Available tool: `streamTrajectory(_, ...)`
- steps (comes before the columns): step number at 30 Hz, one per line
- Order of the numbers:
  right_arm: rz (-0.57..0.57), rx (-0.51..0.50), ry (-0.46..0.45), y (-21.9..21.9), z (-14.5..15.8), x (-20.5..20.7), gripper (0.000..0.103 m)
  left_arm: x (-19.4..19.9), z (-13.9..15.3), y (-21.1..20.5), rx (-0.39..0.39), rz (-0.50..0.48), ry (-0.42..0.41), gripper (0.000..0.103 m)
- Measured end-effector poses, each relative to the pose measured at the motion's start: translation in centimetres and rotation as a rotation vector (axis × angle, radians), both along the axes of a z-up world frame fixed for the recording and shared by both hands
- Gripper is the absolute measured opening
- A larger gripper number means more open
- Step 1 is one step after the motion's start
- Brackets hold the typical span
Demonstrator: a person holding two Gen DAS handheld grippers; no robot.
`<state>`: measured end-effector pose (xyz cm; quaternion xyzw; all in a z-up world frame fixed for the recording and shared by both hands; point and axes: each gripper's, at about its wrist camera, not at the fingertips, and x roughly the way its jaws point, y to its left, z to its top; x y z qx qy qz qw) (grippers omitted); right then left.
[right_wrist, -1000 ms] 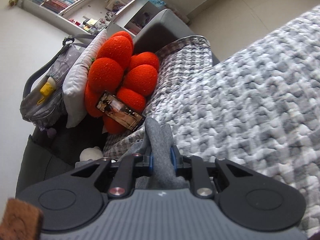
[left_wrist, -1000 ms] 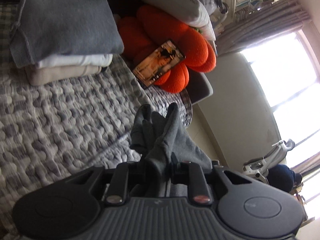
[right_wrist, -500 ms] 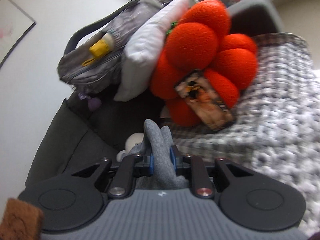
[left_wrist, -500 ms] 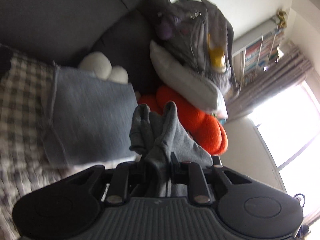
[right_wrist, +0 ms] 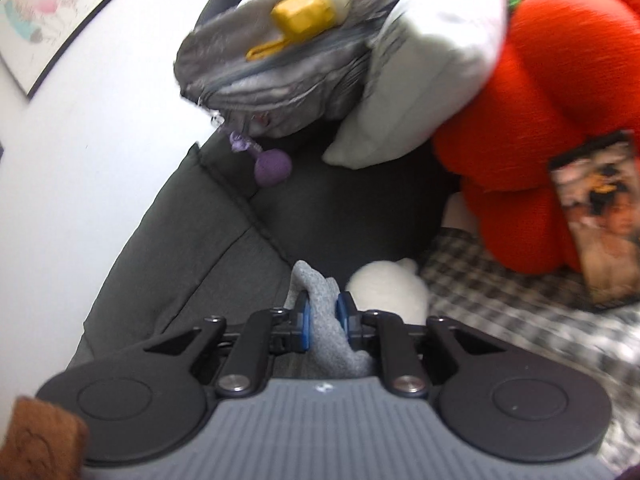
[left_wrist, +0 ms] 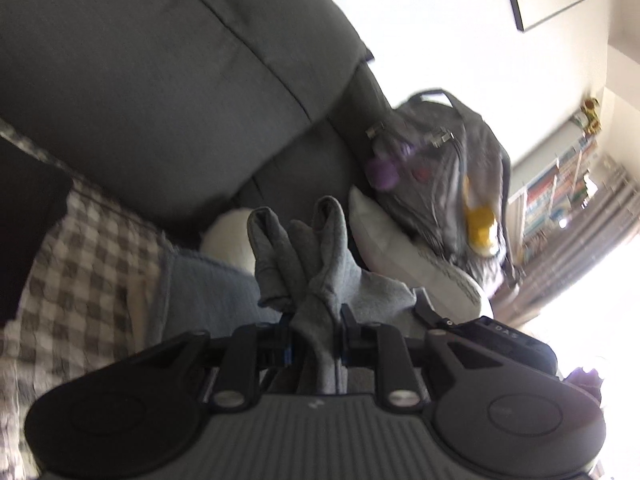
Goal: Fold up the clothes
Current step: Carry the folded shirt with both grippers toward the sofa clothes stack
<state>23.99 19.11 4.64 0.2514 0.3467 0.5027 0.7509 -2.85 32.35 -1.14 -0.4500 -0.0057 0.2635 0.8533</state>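
A grey knit garment (left_wrist: pixel 320 256) stands bunched in folds between the pads of my left gripper (left_wrist: pixel 316 320), which is shut on it. Another part of the same grey garment (right_wrist: pixel 316 284) is pinched by my right gripper (right_wrist: pixel 322 308), whose jaws are closing tighter on the cloth. Both grippers point nearly level at the dark grey sofa back (left_wrist: pixel 160 80). A folded blue-grey garment (left_wrist: pixel 208 292) lies just beyond the left gripper on the checked blanket (left_wrist: pixel 88 264). How the rest of the held garment hangs is hidden below the grippers.
A grey backpack (left_wrist: pixel 440 184) leans on a white pillow (left_wrist: pixel 404 256) at the sofa's corner, with an orange cushion (right_wrist: pixel 540 120) and a phone (right_wrist: pixel 600 216) propped against it. A white plush (right_wrist: pixel 388 288) sits behind the folded stack. A framed picture (right_wrist: pixel 52 12) hangs on the wall.
Both grippers swung with the grey garment away from the open blanket and towards the sofa back and the folded stack. The grip on the cloth held throughout.
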Motion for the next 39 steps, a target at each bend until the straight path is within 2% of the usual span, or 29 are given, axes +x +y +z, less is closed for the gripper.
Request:
streamTrajectory(3, 0.03, 0.009, 0.015, 2.0, -1.3, 1.2, 0.017, 0.4, -0.9, 0.4, -0.015, 0.051, 0.02, 0.02)
streamTrajectory(6, 0.011, -0.034, 0.06, 3.9, -3.8, 2.2, 0.017, 1.5, -2.4, 1.2, -0.112, 0.085, 0.115, 0.021)
streamTrajectory(7, -0.007, -0.05, 0.068, 4.2, -4.7, 2.4, 0.019, 1.8, -3.0, 1.5, -0.149, 0.095, 0.146, 0.025)
streamTrajectory(9, -0.044, -0.081, 0.084, 4.7, -6.4, 2.7, 0.022, 1.7, -3.6, 2.1, -0.191, 0.096, 0.135, 0.031)
streamTrajectory(11, -0.074, -0.082, 0.098, 4.6, -7.7, 2.8, 0.028, 1.4, -3.2, 2.0, -0.174, 0.092, 0.122, 0.033)
streamTrajectory(13, -0.089, -0.06, 0.096, 3.9, -7.8, 2.7, 0.049, 0.9, -2.8, 1.6, -0.156, 0.111, 0.112, 0.033)
streamTrajectory(14, -0.095, -0.049, 0.092, 3.6, -7.7, 2.7, 0.052, 0.6, -2.8, 1.5, -0.152, 0.126, 0.109, 0.034)
streamTrajectory(19, -0.136, -0.016, 0.013, 1.4, -5.8, 2.0, 0.054, -0.2, -2.3, 1.0, -0.117, 0.215, 0.111, 0.038)
streamTrajectory(23, -0.181, 0.004, -0.121, 0.3, -4.3, 0.6, 0.054, -1.3, -1.1, -0.1, 0.005, 0.339, 0.084, 0.038)
streamTrajectory(24, -0.184, 0.009, -0.16, 0.2, -4.0, 0.2, 0.054, -1.6, -0.7, -0.4, 0.041, 0.36, 0.068, 0.038)
streamTrajectory(26, -0.166, 0.001, -0.228, 0.5, -3.6, -0.8, 0.046, -1.7, 0.1, -1.0, 0.131, 0.359, 0.052, 0.038)
streamTrajectory(28, -0.14, -0.024, -0.3, 1.0, -3.3, -1.8, 0.035, -1.0, 0.5, -1.4, 0.205, 0.298, 0.047, 0.034)
streamTrajectory(29, -0.122, -0.042, -0.333, 1.4, -3.2, -2.2, 0.034, -0.7, 0.4, -1.3, 0.209, 0.255, 0.043, 0.033)
streamTrajectory(31, -0.073, -0.081, -0.387, 2.4, -3.1, -3.0, 0.025, 0.4, -0.1, -0.8, 0.182, 0.169, 0.064, 0.03)
streamTrajectory(33, -0.025, -0.115, -0.436, 3.5, -3.1, -3.7, 0.022, 1.7, -0.7, -0.2, 0.154, 0.108, 0.112, 0.028)
streamTrajectory(36, 0.042, -0.183, -0.5, 5.1, -3.5, -4.5, 0.019, 3.5, -1.9, 0.6, 0.09, 0.08, 0.233, 0.027)
streamTrajectory(37, 0.056, -0.221, -0.526, 5.7, -3.8, -4.8, 0.015, 3.9, -2.4, 0.7, 0.066, 0.088, 0.255, 0.026)
streamTrajectory(39, 0.08, -0.301, -0.576, 7.2, -4.3, -5.1, 0.014, 4.1, -2.6, 0.4, 0.066, 0.101, 0.278, 0.024)
